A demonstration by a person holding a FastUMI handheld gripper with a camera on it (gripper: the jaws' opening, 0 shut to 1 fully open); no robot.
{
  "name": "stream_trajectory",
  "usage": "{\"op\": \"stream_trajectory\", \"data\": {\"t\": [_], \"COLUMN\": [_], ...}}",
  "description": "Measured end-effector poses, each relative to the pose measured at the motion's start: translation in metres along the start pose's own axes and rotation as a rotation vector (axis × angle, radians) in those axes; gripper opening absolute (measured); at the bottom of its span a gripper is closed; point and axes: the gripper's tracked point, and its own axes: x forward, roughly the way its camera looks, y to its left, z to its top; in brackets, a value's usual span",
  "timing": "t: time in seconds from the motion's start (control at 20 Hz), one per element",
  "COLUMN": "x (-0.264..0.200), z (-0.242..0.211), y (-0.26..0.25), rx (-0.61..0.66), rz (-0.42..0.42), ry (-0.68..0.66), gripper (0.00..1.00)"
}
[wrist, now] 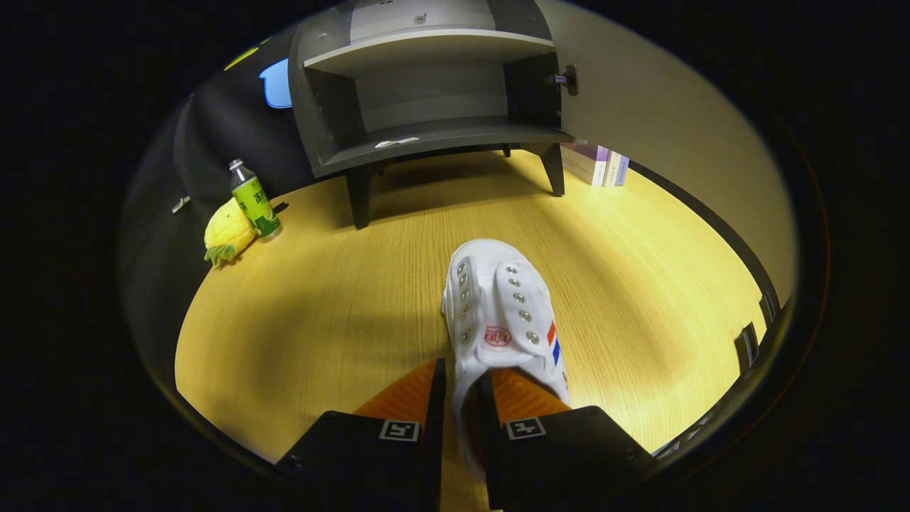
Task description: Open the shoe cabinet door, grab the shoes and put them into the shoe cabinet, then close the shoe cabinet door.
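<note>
White canvas shoe (501, 320) hangs toe-forward just ahead of the gripper (462, 387), above the wood floor (341, 313). Orange fingers (405, 395) narrow, pinching the heel collar's side wall: one finger outside, one inside the opening. Judged light and soft; the collar may fold or slip, so that stiffer heel edge seems the right hold. Shoe cabinet (426, 92) stands beyond, door (661, 107) swung open to one side, lower shelf bare. Wide floor between. Bottle (254, 199) and pineapple toy (227, 233) well aside; books (596, 163) by the cabinet's leg.
</note>
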Motion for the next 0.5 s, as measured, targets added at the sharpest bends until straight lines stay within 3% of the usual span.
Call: {"op": "stream_trajectory", "data": {"t": [0.5], "x": [0.028], "z": [0.022], "y": [-0.003], "rx": [0.023], "rz": [-0.022], "ry": [-0.106], "gripper": [0.23]}}
